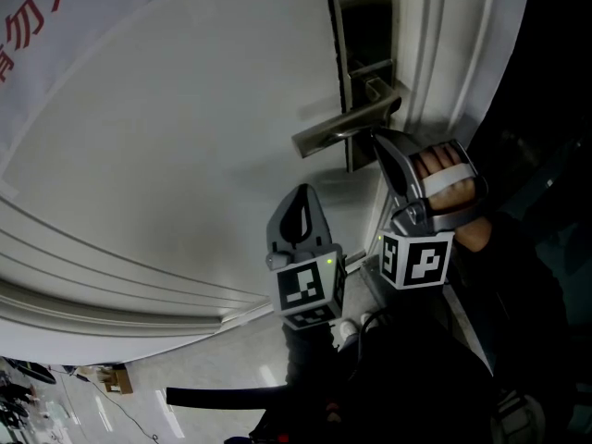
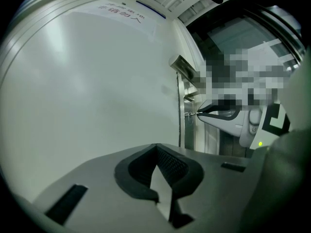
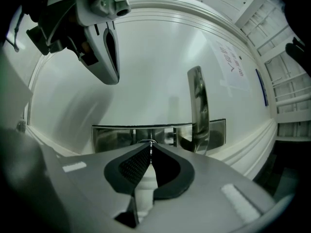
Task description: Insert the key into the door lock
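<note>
A steel lock plate (image 1: 363, 58) with a lever handle (image 1: 344, 129) sits on the white door (image 1: 185, 128). Just under the handle, my right gripper (image 1: 377, 137) is shut on a thin metal key (image 3: 151, 143). The key's tip is at the lock plate (image 3: 114, 138). In the left gripper view the key (image 2: 191, 114) bridges the right gripper (image 2: 218, 113) and the plate (image 2: 187, 130); how deep it sits cannot be told. My left gripper (image 1: 302, 192) hangs lower left of the handle, shut and holding nothing, its tips (image 2: 156, 147) off the door.
The door frame moulding (image 1: 435, 54) runs along the right of the lock. A poster with red print (image 1: 55, 26) is on the door at upper left. The handle (image 3: 198, 106) stands just right of my right jaws. Floor shows below (image 1: 139, 387).
</note>
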### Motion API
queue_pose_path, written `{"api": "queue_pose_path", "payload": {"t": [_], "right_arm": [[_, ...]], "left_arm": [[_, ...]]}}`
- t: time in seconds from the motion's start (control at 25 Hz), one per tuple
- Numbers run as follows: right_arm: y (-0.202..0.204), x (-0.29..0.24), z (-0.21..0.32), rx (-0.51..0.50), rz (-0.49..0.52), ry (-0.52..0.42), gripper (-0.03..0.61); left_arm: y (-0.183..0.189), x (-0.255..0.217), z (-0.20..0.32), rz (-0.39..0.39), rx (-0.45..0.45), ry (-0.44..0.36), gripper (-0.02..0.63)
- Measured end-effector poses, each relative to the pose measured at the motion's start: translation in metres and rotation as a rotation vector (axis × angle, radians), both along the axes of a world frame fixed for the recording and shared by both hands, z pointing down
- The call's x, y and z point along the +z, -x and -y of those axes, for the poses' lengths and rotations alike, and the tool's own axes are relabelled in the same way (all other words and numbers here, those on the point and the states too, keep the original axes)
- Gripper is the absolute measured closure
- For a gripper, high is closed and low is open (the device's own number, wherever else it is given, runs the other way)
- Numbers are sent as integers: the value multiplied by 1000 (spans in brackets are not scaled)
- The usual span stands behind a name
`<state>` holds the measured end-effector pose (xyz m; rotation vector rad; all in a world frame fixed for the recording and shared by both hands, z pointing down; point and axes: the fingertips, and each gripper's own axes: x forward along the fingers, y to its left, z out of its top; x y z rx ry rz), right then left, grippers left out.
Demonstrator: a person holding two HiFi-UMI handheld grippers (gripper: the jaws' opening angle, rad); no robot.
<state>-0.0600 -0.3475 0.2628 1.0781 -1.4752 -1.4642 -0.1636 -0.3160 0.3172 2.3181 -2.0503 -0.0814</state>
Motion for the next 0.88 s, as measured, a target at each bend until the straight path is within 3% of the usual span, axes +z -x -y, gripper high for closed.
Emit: {"api": "queue_pose_path", "payload": {"t": [0.88], "right_arm": [[0,0,1,-10,1,0,566]], "left_arm": [[-4,-1,3,-4,10,6,612]]}}
